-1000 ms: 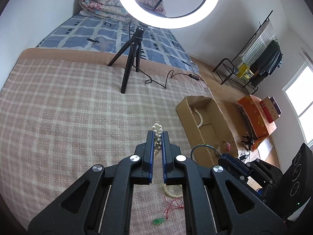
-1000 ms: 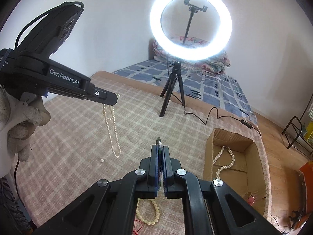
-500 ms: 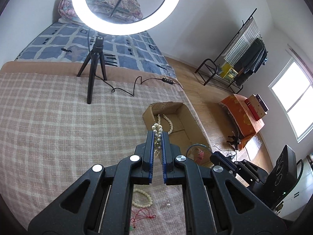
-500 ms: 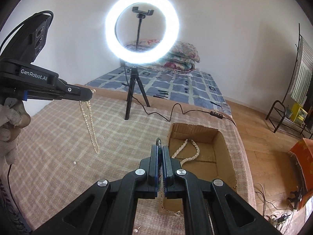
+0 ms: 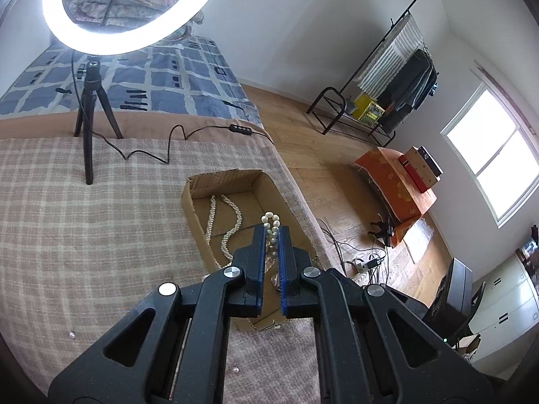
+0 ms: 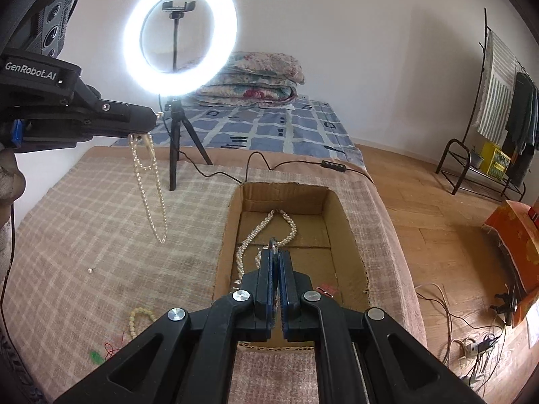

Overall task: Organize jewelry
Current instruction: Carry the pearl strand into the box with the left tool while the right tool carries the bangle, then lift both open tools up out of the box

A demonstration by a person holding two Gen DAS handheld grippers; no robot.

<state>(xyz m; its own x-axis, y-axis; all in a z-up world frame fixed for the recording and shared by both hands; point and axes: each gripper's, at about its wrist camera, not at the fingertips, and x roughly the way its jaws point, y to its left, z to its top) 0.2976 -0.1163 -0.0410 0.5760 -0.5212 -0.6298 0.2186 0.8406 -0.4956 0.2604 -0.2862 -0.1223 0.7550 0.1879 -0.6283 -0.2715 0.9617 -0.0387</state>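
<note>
My left gripper (image 5: pixel 271 232) is shut on a pearl necklace (image 5: pixel 271 222); the right wrist view shows that necklace (image 6: pixel 150 188) hanging in a long loop from the left gripper (image 6: pixel 148 124) above the checked cloth. My right gripper (image 6: pixel 274 252) is shut on a thin blue-grey ring-shaped piece (image 6: pixel 273 244) and sits above the open cardboard box (image 6: pixel 347 222). A twisted pearl necklace (image 6: pixel 259 229) lies inside the box; it also shows in the left wrist view (image 5: pixel 222 222), as does the box (image 5: pixel 190 198).
A ring light on a black tripod (image 6: pixel 173 148) stands behind the box, its cable (image 6: pixel 266 168) trailing right. A cream bead bracelet (image 6: pixel 134 318), a red string with a green charm (image 6: pixel 101 353) and a loose pearl (image 6: pixel 90 270) lie on the checked cloth (image 6: pixel 84 235).
Both grippers have swung right toward the cardboard box. The box now lies directly below both, and the hanging pearl necklace has travelled with the left gripper.
</note>
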